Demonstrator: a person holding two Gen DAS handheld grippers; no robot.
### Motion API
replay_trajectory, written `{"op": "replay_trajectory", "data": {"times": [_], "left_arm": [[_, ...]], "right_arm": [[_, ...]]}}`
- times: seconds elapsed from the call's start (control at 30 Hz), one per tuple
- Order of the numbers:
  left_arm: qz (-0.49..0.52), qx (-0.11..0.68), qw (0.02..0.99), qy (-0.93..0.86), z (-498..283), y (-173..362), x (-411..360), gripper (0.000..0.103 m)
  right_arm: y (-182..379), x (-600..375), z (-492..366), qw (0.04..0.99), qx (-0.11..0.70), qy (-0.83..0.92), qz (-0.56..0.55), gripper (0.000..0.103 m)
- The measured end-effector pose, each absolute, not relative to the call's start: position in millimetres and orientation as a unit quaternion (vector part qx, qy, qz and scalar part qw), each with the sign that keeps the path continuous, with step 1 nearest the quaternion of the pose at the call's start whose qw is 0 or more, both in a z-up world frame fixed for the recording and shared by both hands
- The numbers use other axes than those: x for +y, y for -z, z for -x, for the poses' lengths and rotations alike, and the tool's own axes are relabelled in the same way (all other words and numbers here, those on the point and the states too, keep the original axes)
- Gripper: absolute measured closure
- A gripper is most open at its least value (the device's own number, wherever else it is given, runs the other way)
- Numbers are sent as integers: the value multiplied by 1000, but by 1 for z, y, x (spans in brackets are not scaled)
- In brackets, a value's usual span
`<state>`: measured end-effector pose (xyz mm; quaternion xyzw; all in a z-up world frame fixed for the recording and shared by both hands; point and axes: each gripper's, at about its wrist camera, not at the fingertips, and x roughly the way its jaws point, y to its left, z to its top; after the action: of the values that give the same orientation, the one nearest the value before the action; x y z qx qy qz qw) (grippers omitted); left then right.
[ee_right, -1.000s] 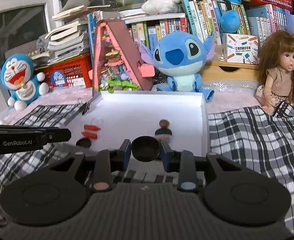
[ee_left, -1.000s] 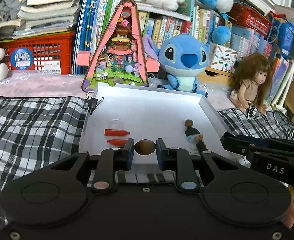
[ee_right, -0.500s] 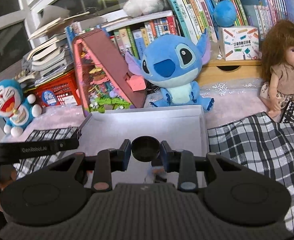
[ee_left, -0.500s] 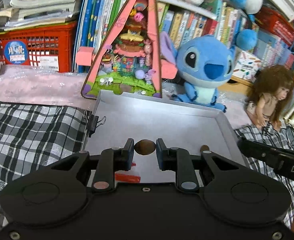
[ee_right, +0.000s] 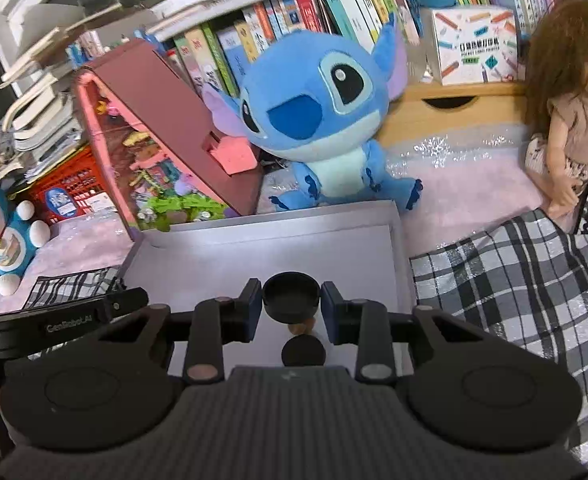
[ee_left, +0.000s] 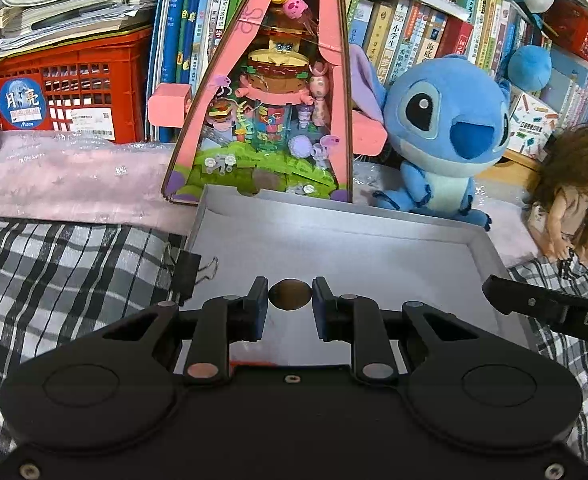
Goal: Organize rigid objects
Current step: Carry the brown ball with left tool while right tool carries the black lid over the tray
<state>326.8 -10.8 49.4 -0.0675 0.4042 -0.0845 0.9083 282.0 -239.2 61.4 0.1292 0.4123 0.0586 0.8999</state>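
the left tool (ee_left: 290,296) is pinching a small brown bead (ee_left: 289,295) by its two ends, above the white tray (ee_left: 374,216). the right tool (ee_right: 291,298) is gripping a black cap (ee_right: 291,295) by its rim, also above the tray, toward the tray's 5 o'clock corner. a black disc (ee_right: 303,353) and a tan piece are lying on the tray floor directly under the cap.

the bead is rounded and only the pad edges are touching it, so a tilt or a bump is likely to squirt it out; it would be rolling across the smooth floor toward the tray's walls. the cap is being held near its widest line, so a slight slackening could be dropping it onto the disc below and knocking that aside.

the two tools are working near each other: the right one is showing at 3 o'clock in the left view, so a sideways sweep could be clashing them. a binder clip (ee_left: 188,270) at the tray's 9 o'clock edge could be snagging the left tool.
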Motion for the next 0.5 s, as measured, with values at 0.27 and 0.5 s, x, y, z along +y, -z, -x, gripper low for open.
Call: {"op": "replay_trajectory", "data": {"times": [0.27, 0.5], "left_arm": [[49, 412, 906, 79, -337, -36, -12, 81], [41, 417, 905, 76, -343, -28, -12, 81]], "right_arm": [[-40, -233, -299, 895, 428, -49, -117, 65], [-28, -224, -310, 896, 430, -44, -103, 65]]}}
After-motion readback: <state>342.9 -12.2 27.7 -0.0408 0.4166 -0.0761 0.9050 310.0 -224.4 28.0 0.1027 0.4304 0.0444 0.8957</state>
